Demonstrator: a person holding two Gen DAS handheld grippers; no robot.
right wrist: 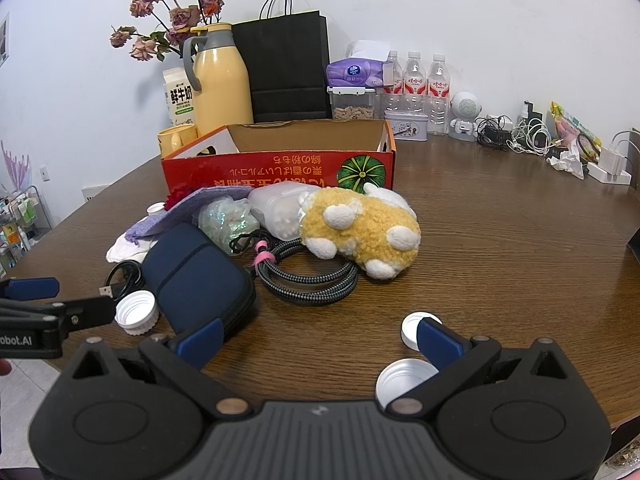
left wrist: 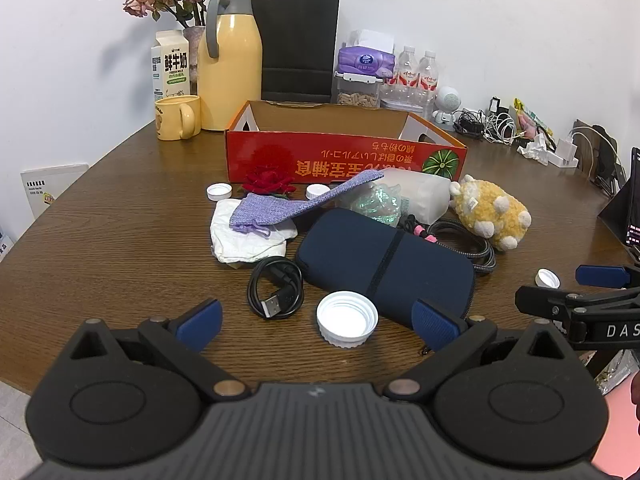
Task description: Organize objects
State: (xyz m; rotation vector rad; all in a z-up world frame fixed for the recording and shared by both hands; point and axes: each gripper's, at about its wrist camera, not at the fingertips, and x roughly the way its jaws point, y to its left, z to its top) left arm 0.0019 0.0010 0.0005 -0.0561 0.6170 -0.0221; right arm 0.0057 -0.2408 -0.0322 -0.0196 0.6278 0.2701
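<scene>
We see a brown wooden table (left wrist: pixel 120 216) with a pile of small things in the middle. Our left gripper (left wrist: pixel 318 320) hangs near the front edge with its two blue fingers wide apart and nothing between them. Our right gripper (right wrist: pixel 320 338) is near the front edge too, its fingers also wide apart, holding nothing.

Behind the pile stands a red cardboard box (left wrist: pixel 344 160) with its top open. We can see its brown inside walls, but not its floor, so we cannot tell if anything is in it.

In front of the box lies a frosted plastic box (right wrist: pixel 280 208) on its side, with small white bits inside. Beside it is a clear bag (left wrist: pixel 380 204) holding something shiny and green. A purple cloth pouch (left wrist: pixel 296 204) lies across a white cloth (left wrist: pixel 248 236). A dark blue zip case (left wrist: pixel 384 264) lies shut, nearer the front edge. A yellow plush toy (right wrist: pixel 360 228) lies toward the right side of the pile, touching a grey braided cable (right wrist: pixel 308 280). A black USB cable (left wrist: pixel 276 288) sits coiled left of the case.

A big white lid (left wrist: pixel 347 318) lies open side up, just before the left gripper. More white lids (right wrist: pixel 408 330) lie close to the right gripper.

Along the back edge stand a yellow jug (left wrist: pixel 228 64), a yellow mug (left wrist: pixel 178 116), a milk carton (left wrist: pixel 170 68), a black paper bag (left wrist: pixel 296 44) and water bottles (right wrist: pixel 414 80). A clear tub (right wrist: pixel 352 104) there has tan pieces inside.
</scene>
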